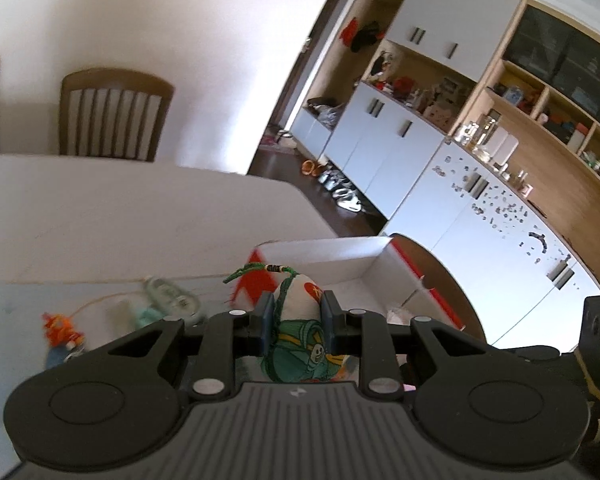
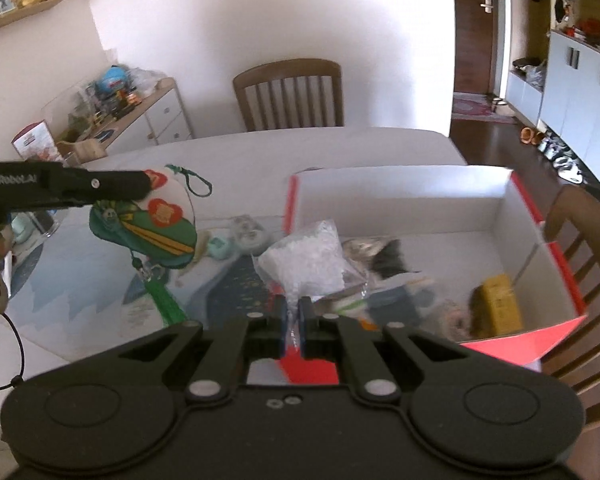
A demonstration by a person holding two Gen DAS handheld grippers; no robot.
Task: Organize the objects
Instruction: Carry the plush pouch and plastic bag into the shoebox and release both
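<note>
My left gripper [image 1: 296, 312] is shut on a white and green embroidered pouch [image 1: 300, 336] with a green cord, lifted above the table. In the right wrist view the pouch [image 2: 160, 220] hangs left of the box, its green tassel dangling, with the left gripper [image 2: 140, 186] clamped on its top. My right gripper [image 2: 294, 320] is shut on the lower edge of a clear plastic bag [image 2: 304, 256] with white contents, near the left wall of the red and white open box [image 2: 400, 200]. The same box [image 1: 340, 256] lies just beyond the pouch.
The box holds a yellow packet [image 2: 496, 306] and several blurred items. Small pale trinkets [image 2: 248, 234] and an orange toy [image 1: 60, 330] lie on the patterned mat [image 2: 80, 292]. A wooden chair [image 2: 290, 96] stands behind the table, another chair [image 2: 580, 260] to the right. Cabinets [image 1: 380, 144] line the wall.
</note>
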